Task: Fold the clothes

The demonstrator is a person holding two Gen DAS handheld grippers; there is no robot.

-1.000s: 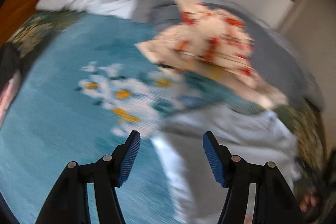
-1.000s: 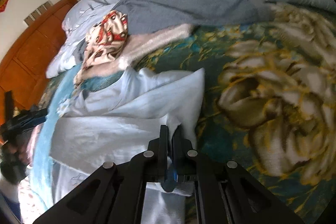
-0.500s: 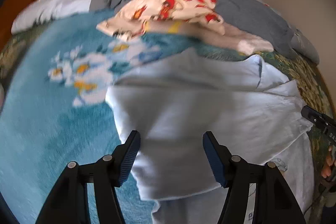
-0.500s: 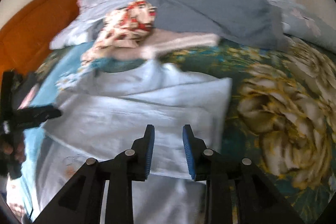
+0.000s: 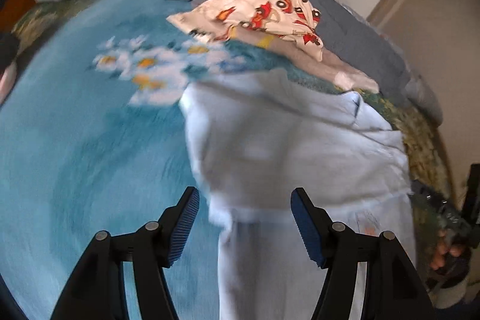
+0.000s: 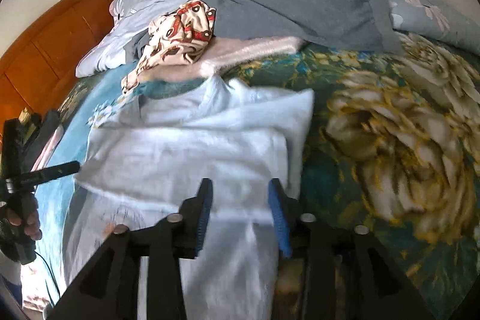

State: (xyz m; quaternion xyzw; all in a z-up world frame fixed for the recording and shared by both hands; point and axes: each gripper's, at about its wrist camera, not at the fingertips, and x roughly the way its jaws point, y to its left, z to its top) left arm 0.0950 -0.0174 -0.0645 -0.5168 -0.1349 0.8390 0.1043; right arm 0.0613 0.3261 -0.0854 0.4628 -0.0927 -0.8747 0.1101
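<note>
A pale blue garment (image 5: 294,146) (image 6: 192,149) lies partly folded on the bed, its upper part doubled over the lower. My left gripper (image 5: 244,218) hovers open over the garment's left edge, nothing between its blue pads. My right gripper (image 6: 240,212) hangs over the garment's right side; its jaws are opening and stand apart above the cloth, not pinching it. The right gripper (image 5: 450,218) shows at the right edge of the left wrist view, the left gripper (image 6: 45,170) at the left edge of the right wrist view.
A cream cloth with red print (image 5: 261,8) (image 6: 180,32) lies crumpled beyond the garment beside a pinkish cloth (image 6: 255,50) and a grey blanket (image 6: 300,11). A teal flowered blanket (image 5: 75,125) spreads left, a dark flowered bedspread (image 6: 390,140) right. A wooden headboard (image 6: 45,44) stands behind.
The right gripper let go of the garment's corner and its jaws spread apart. The left gripper swung right from the teal blanket to above the garment's left edge.
</note>
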